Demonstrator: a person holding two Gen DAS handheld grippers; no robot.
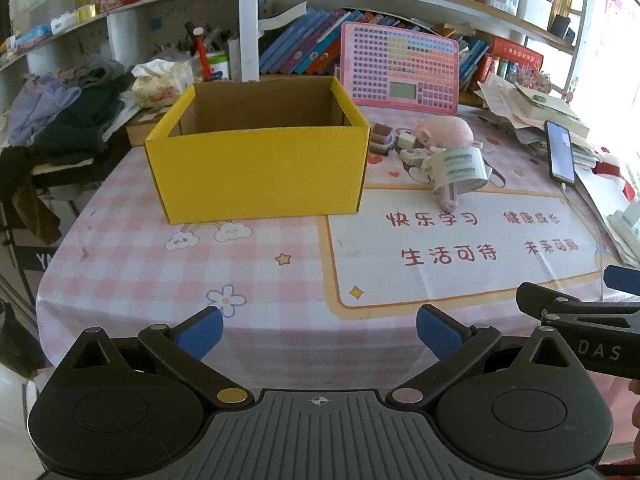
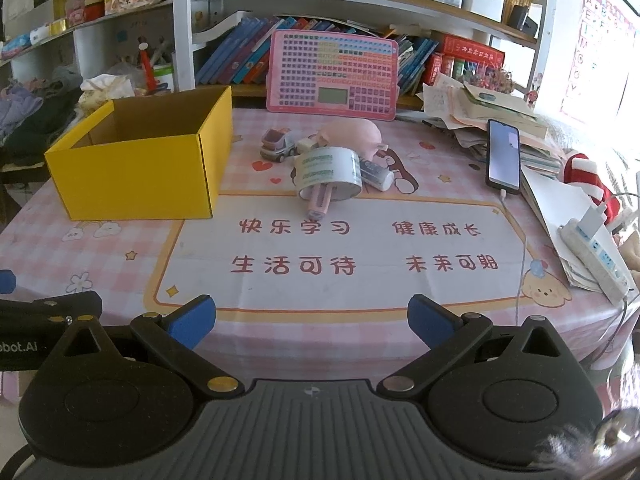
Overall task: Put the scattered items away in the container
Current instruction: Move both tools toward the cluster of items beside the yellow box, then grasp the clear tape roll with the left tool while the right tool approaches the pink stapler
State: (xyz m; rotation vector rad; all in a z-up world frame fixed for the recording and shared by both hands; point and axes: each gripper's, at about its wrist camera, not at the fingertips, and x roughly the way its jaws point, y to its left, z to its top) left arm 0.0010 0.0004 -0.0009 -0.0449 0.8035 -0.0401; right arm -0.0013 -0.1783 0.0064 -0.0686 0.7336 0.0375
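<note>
An open yellow cardboard box (image 1: 256, 172) (image 2: 140, 176) stands on the pink checked tablecloth, left of a cluster of small items; its visible inside looks empty. The cluster holds a roll of clear tape (image 1: 460, 168) (image 2: 328, 174) leaning over a pink pen-like tube (image 1: 449, 198) (image 2: 319, 202), a pink plush pig (image 1: 444, 130) (image 2: 352, 132), a small toy truck (image 2: 278, 145) and a white cylinder (image 2: 376, 174). My left gripper (image 1: 319, 330) hovers open at the table's near edge, well short of the box. My right gripper (image 2: 311, 320) is open too, beside it, nothing between its fingers.
A pink keyboard-like learning board (image 1: 400, 68) (image 2: 334, 76) leans against shelves of books behind the cluster. A phone (image 1: 560, 152) (image 2: 503, 156) rests on stacked papers at right, near a white power strip (image 2: 596, 252). Clothes (image 1: 60, 112) pile up left of the box.
</note>
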